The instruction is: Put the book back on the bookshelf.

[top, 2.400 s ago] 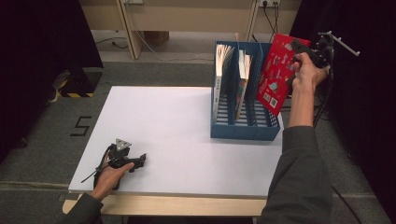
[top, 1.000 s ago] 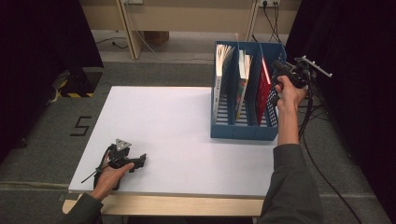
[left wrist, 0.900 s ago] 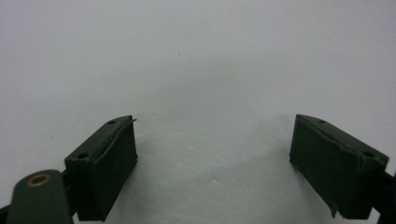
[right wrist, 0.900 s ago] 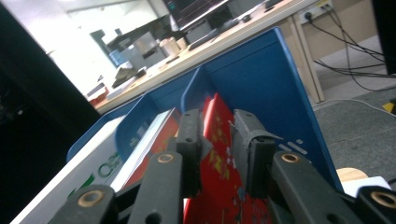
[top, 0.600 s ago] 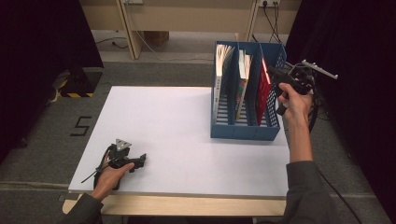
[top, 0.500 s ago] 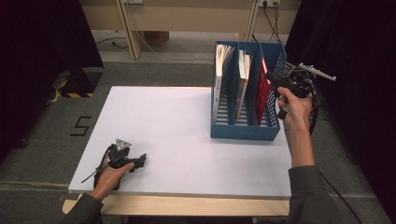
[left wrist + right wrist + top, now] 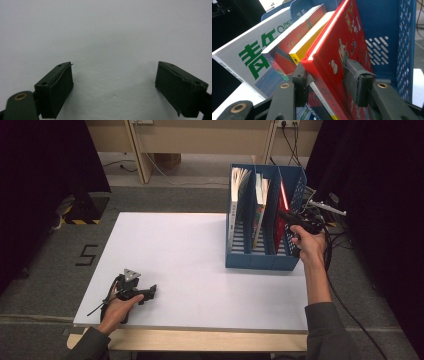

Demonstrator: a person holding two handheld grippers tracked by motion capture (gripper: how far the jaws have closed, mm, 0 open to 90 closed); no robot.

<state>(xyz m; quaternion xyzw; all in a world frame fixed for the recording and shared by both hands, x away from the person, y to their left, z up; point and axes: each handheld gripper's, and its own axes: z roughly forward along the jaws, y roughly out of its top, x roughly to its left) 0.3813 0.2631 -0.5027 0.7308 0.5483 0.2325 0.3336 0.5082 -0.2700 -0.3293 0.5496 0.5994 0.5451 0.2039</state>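
Since the earlier frame, the red book (image 7: pixel 283 205) has gone from being held high above the blue file rack (image 7: pixel 264 261) to standing inside its rightmost compartment, and the right gripper (image 7: pixel 296 222) has come down with it to the rack's right front corner. Its jaws have just been closing after letting go; in the right gripper view they straddle the red book's (image 7: pixel 342 47) near edge, the right pad against the cover, the left one just beside the spine, and I cannot tell whether they truly pinch. Left of it in that view lean a yellow-edged book (image 7: pixel 308 45), a red-spined book (image 7: pixel 287 47) and a white book with green characters (image 7: pixel 249 58), with the rack's perforated blue wall (image 7: pixel 404 47) at the right. At the lower left of the high view, the left gripper (image 7: pixel 145 294) rests on the white table (image 7: pixel 200 265), its jaws spread wide over bare surface with nothing between them (image 7: pixel 113 85).
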